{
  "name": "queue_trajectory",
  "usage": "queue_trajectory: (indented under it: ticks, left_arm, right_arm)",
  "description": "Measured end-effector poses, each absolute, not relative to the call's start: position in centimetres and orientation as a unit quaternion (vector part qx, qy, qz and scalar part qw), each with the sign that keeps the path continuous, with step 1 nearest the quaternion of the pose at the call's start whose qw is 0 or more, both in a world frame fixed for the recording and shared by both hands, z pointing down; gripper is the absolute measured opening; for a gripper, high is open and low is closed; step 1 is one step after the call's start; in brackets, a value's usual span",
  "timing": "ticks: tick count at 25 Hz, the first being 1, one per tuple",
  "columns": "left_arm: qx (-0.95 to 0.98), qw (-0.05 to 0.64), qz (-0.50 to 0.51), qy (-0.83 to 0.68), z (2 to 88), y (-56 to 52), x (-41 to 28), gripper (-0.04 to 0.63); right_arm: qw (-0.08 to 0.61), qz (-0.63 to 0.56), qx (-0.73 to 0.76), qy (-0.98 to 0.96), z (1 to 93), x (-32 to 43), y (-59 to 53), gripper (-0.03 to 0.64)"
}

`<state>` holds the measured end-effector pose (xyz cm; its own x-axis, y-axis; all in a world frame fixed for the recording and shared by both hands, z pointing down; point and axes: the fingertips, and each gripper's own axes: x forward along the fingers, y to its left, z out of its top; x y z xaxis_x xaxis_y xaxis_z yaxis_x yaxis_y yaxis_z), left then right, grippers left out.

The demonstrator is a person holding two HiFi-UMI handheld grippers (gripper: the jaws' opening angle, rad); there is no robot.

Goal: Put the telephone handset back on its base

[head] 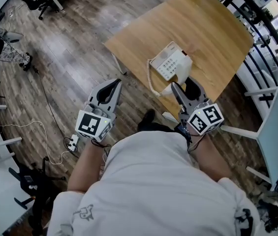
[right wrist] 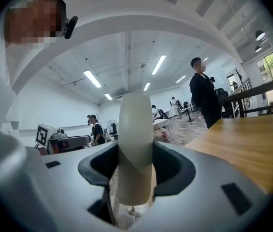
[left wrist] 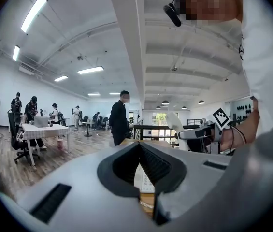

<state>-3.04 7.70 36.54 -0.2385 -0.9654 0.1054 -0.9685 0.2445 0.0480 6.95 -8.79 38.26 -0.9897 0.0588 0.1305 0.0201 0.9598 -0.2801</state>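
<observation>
A white telephone base (head: 167, 62) with a keypad sits on the wooden table (head: 202, 28) near its front edge. My right gripper (head: 185, 90) is shut on the white handset (head: 182, 75), holding it just in front of and to the right of the base. A coiled cord (head: 151, 80) hangs off the base's left side. In the right gripper view the handset (right wrist: 135, 149) stands upright between the jaws of my right gripper (right wrist: 136, 166). My left gripper (head: 111, 90) hovers shut and empty over the floor, left of the table. Past the left gripper's (left wrist: 143, 166) jaws, part of the base (left wrist: 143, 180) shows.
A white chair (head: 271, 132) stands right of the table, with a black railing (head: 266, 33) behind it. A power strip (head: 72, 142) and cable lie on the floor at left. A person in dark clothes (left wrist: 119, 117) stands beyond the table; others sit at desks (left wrist: 39, 127).
</observation>
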Motion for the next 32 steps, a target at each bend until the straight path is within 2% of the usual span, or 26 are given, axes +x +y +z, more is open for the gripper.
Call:
queue_trajectory:
  ticks: [16,23,32]
  left_arm:
    - [0.705,0.052,0.033,-0.706,35.8,-8.8,-5.3,0.006]
    - [0.749,0.057,0.034,-0.659,36.2,-12.8,-6.3,0.006]
    - [0.812,0.064,0.037,-0.579,37.4,-16.3,-10.9,0.006]
  right_arm:
    - [0.064,0.173,0.041,-0.982,38.7,6.7,-18.2,0.222]
    - [0.06,0.182,0.101,-0.976,39.1,7.0,-19.7,0.221]
    - [0.067,0.203,0.2,-0.956,41.3,3.9,-19.7,0.222]
